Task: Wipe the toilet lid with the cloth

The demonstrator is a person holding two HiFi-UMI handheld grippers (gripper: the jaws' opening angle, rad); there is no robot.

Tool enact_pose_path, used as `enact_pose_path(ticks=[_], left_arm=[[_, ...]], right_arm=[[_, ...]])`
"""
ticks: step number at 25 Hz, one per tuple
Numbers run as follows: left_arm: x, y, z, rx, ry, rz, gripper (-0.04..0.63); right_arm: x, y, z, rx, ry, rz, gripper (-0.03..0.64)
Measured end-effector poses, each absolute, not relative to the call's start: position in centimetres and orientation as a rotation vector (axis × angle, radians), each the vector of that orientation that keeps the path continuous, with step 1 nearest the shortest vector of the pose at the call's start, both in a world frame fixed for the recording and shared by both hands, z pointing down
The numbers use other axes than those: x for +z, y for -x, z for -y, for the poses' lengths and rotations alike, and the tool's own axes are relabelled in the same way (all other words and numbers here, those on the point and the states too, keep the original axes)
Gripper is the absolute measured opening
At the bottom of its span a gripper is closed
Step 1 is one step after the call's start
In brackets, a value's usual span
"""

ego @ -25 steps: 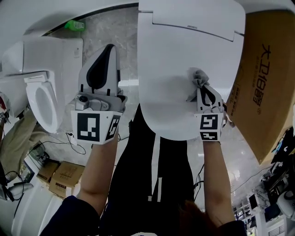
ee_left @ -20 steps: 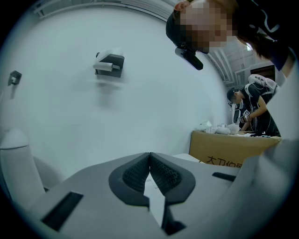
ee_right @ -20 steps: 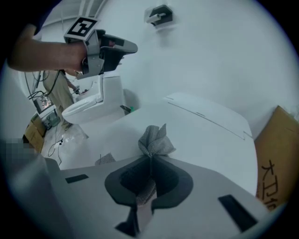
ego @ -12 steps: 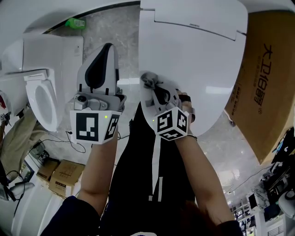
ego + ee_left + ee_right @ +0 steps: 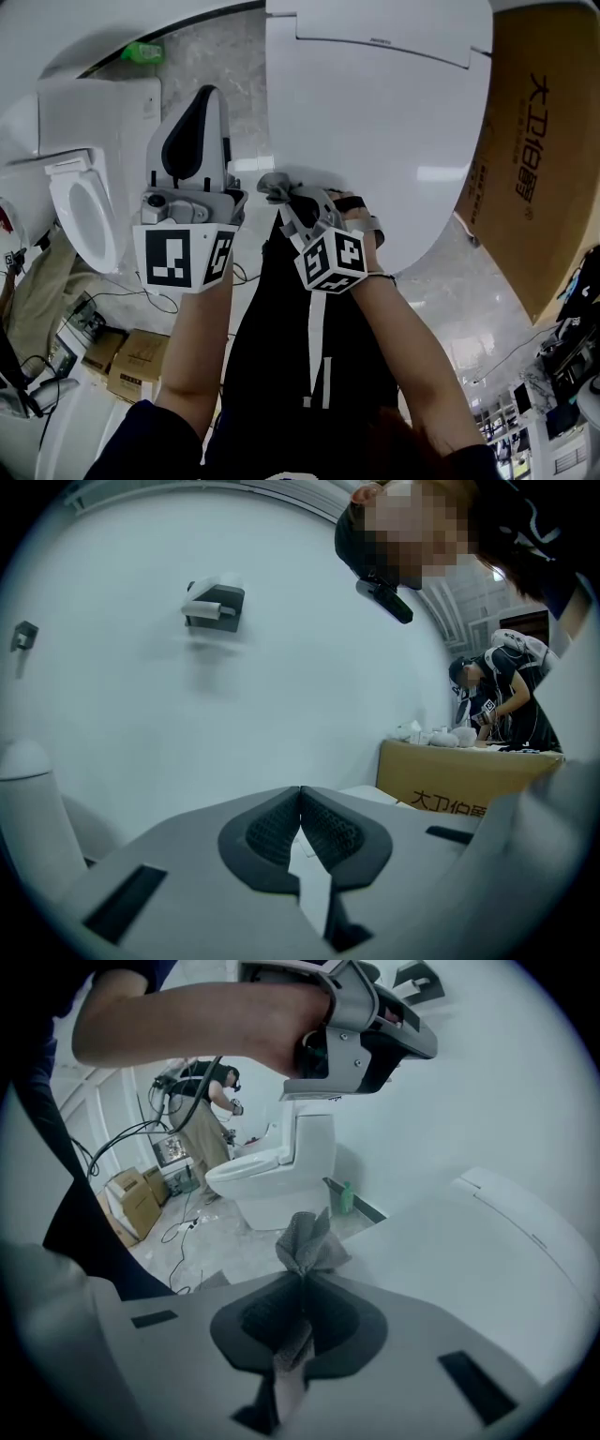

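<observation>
The white toilet lid (image 5: 384,122) fills the top middle of the head view. A crumpled grey cloth (image 5: 273,185) rests at the lid's left edge, pinched in my right gripper (image 5: 285,196), which is shut on it. In the right gripper view the cloth (image 5: 307,1239) sticks up from between the jaws of that gripper (image 5: 302,1281), with the lid (image 5: 469,1241) just to its right. My left gripper (image 5: 205,95) hangs to the left of the lid over the floor. Its jaws (image 5: 300,795) are shut with nothing between them.
A second toilet (image 5: 80,192) stands at the left, and a green bottle (image 5: 142,52) sits by the wall. A large cardboard box (image 5: 534,159) flanks the lid on the right. Cables and small boxes (image 5: 127,361) lie on the floor. People work in the background (image 5: 497,691).
My right gripper has swept the cloth leftward across the lid, from its right side to its left edge. The left gripper has barely moved.
</observation>
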State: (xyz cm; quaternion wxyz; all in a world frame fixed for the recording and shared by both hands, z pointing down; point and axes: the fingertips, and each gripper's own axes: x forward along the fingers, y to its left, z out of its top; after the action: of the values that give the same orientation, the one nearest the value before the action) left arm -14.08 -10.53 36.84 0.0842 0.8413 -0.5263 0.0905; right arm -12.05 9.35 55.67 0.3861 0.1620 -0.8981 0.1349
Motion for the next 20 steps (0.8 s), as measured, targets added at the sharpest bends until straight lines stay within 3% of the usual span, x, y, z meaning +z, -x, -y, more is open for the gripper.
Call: enact_pose_path(ticks=[7,20], left_arm=[[36.4,12.6,10.6,0.263,-2.533,1.552,0.020],[36.2,10.3,9.3,0.256,-2.558,1.509,0.020]], right_arm=[[55.7,6.3,-9.2,0.437,-0.568,2.252,0.034],[55.9,-11.9,-7.5,0.450,-0.964,1.997,0.035]])
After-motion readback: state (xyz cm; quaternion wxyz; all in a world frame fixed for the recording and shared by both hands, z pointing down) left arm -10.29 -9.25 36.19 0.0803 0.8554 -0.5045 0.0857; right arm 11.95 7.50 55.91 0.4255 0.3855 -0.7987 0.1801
